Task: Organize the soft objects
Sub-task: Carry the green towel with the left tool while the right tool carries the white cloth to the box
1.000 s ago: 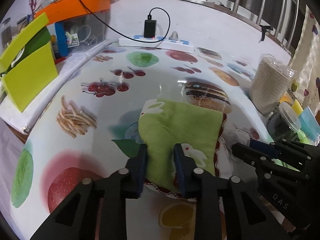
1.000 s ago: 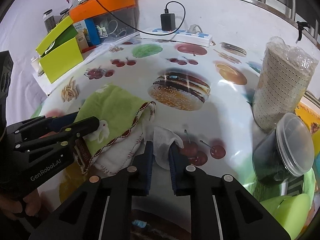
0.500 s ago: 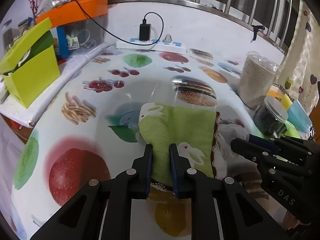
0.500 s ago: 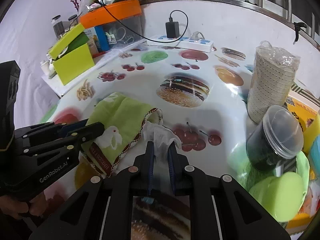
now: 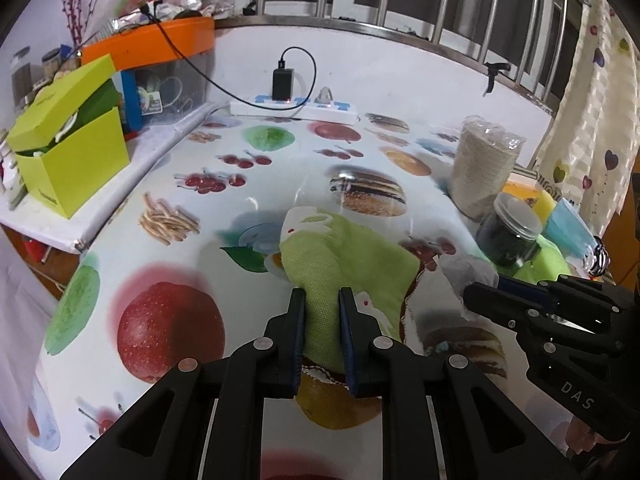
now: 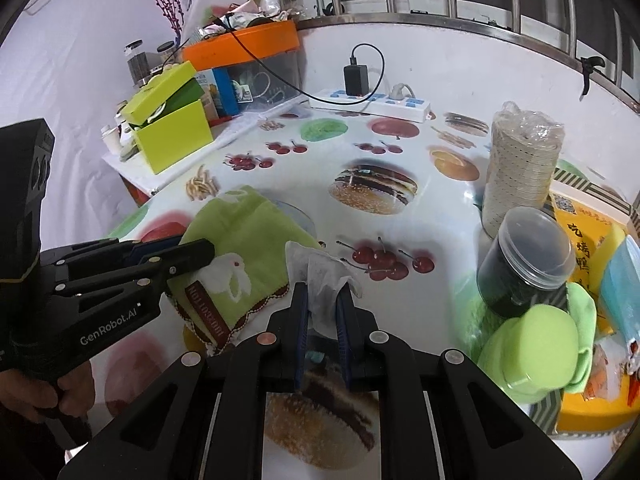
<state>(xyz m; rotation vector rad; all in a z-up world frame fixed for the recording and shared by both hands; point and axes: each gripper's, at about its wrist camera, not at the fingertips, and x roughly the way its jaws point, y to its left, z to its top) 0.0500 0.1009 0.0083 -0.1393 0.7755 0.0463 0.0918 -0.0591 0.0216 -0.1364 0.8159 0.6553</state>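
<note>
A green towel with a white rabbit print and a brown scalloped border lies bunched on the fruit-print tablecloth. My left gripper is shut on its near fold and holds that part raised. The towel also shows in the right wrist view, with the left gripper on it. My right gripper is shut on a crumpled white tissue, lifted off the table just right of the towel. In the left wrist view the tissue sticks out of the right gripper.
At the right stand a wrapped stack of cups, a dark lidded jar, green sponges and packets. A lime box, an orange-lidded bin and a power strip line the left and back.
Both grippers have risen and drawn back. The left closed tighter on the towel fold and lifted it. The right lifted the tissue off the table.
</note>
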